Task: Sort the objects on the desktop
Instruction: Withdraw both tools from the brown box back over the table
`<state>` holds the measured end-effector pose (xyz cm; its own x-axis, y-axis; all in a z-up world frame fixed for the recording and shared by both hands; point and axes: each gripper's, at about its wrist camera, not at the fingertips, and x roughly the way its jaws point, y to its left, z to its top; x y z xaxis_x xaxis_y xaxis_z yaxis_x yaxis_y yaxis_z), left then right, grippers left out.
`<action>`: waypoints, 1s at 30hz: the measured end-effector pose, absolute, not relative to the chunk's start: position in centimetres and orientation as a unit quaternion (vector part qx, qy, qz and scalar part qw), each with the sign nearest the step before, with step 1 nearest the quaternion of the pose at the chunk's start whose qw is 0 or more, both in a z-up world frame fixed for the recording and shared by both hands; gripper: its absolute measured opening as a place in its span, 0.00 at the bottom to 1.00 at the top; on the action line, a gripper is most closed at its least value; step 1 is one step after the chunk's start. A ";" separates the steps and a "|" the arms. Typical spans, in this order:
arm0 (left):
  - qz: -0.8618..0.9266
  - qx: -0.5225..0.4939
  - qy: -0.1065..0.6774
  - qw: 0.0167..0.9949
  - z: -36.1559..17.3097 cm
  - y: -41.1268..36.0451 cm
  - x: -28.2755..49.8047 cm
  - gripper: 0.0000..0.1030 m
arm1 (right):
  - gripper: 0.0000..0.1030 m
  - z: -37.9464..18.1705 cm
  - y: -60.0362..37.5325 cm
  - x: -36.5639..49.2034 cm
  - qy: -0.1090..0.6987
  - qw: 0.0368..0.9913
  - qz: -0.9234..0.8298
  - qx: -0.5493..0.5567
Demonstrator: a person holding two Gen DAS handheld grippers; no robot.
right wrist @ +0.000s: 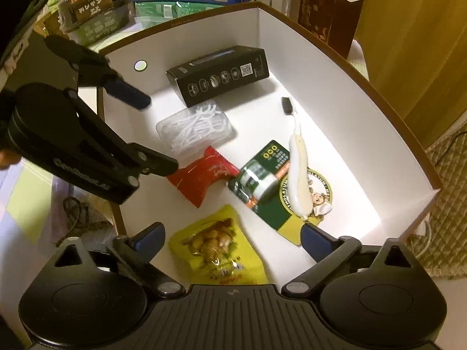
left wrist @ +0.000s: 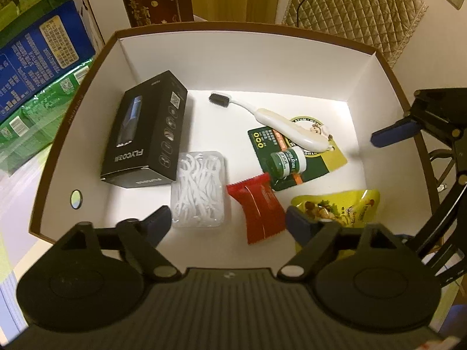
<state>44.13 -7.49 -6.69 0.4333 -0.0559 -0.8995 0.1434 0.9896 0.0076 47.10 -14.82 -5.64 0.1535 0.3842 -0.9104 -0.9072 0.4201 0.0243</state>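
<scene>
A big cardboard box [left wrist: 388,67] with white inside walls and a brown rim is sitting open, and all the sorted things are lying on its floor. A black razor box [left wrist: 146,128] is lying near the back corner. Just beside it, a clear plastic case of white floss picks [left wrist: 200,189] is resting flat. A red snack packet [left wrist: 259,207] is lying next to the case. A white toothbrush [left wrist: 271,118] with dark bristles is lying partly on top of a green and yellow card [left wrist: 332,166], and a small green bottle [left wrist: 287,162] in a blister is sitting on that same card. A yellow snack bag [right wrist: 219,250] with a picture of food is lying near the front wall.

The left hand-held gripper [left wrist: 226,221] is hovering over the red packet and the floss case with its fingers spread wide, holding nothing. The right hand-held gripper [right wrist: 232,236] is hanging over the yellow bag with its fingers spread very wide, and the bag is lying loose between them.

Outside the box, blue and green cartons [left wrist: 38,58] are standing in a stack. A brown paper bag [left wrist: 149,0] is standing behind the box, and a quilted tan cloth [left wrist: 350,5] is hanging nearby.
</scene>
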 end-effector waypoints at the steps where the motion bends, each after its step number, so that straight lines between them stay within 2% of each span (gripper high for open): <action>1: -0.058 0.043 0.529 0.845 -6.6 -7.5 44.1 0.82 | 0.98 -5.6 -14.9 47.0 0.460 0.707 0.456 -0.286; 10: -0.043 0.045 0.525 0.849 -5.9 -7.2 43.5 0.91 | 0.98 -4.8 -15.8 46.7 0.449 0.731 0.437 -0.271; 30: -0.018 0.043 0.479 0.876 -1.8 -6.8 38.4 0.93 | 0.98 -0.7 -19.1 43.4 0.412 0.796 0.404 -0.183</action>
